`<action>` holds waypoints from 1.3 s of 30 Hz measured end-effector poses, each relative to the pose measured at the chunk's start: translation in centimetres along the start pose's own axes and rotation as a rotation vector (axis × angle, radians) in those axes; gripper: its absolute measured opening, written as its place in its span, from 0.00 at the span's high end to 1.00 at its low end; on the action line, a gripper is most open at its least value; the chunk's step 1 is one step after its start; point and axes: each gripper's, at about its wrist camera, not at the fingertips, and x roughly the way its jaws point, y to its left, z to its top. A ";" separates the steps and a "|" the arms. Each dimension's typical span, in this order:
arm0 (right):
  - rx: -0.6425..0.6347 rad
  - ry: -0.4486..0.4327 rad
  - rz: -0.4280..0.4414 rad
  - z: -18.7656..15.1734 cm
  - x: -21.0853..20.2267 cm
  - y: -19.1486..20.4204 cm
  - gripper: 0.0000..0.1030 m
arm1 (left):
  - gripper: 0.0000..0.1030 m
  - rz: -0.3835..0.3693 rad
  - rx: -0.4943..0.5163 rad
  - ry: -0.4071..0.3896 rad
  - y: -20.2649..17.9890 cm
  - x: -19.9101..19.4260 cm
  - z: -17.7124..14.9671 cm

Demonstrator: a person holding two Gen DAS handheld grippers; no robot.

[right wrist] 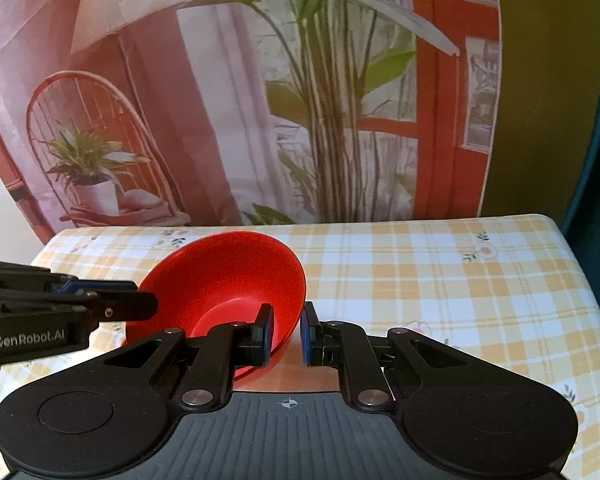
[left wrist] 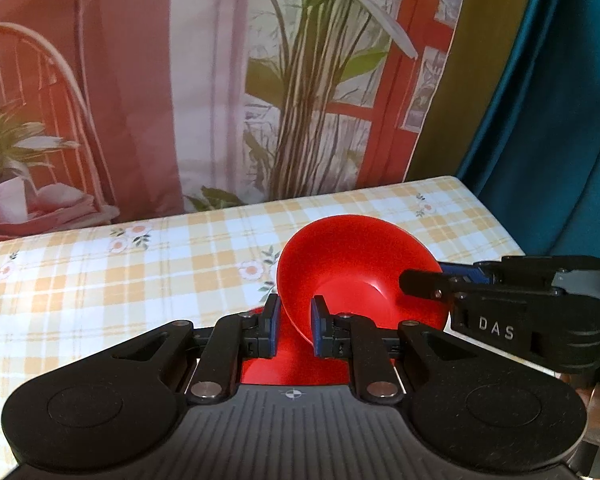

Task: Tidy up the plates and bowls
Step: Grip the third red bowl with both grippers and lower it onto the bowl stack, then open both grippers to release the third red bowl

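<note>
A red bowl (left wrist: pixel 352 260) is held tilted above the checked tablecloth (left wrist: pixel 100 280), gripped from both sides. My left gripper (left wrist: pixel 295 326) straddles the bowl's left rim, with the rim running between its blue pads. My right gripper (right wrist: pixel 285 332) straddles the opposite rim in the same way; the bowl (right wrist: pixel 228 276) fills the middle of the right wrist view. Each gripper shows in the other's view, the right one (left wrist: pixel 420 280) and the left one (right wrist: pixel 140 304) both at the bowl's edge. More red (left wrist: pixel 292 364) lies under the left gripper; I cannot tell what it is.
The table's cloth (right wrist: pixel 440 280) is yellow and white with small flowers. A printed backdrop (left wrist: pixel 220 80) of plants and a chair hangs right behind the table. A teal curtain (left wrist: pixel 560 100) hangs at the right, past the table's right edge.
</note>
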 end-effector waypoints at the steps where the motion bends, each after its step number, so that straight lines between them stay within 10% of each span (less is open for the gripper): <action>1: -0.001 0.002 0.003 0.0 0.0 0.3 0.87 | 0.84 0.001 -0.002 0.001 0.3 -0.2 -0.2; 39: -0.071 0.103 0.010 -2.1 2.8 5.8 0.87 | 0.84 0.004 -0.084 0.061 4.7 -1.0 -4.7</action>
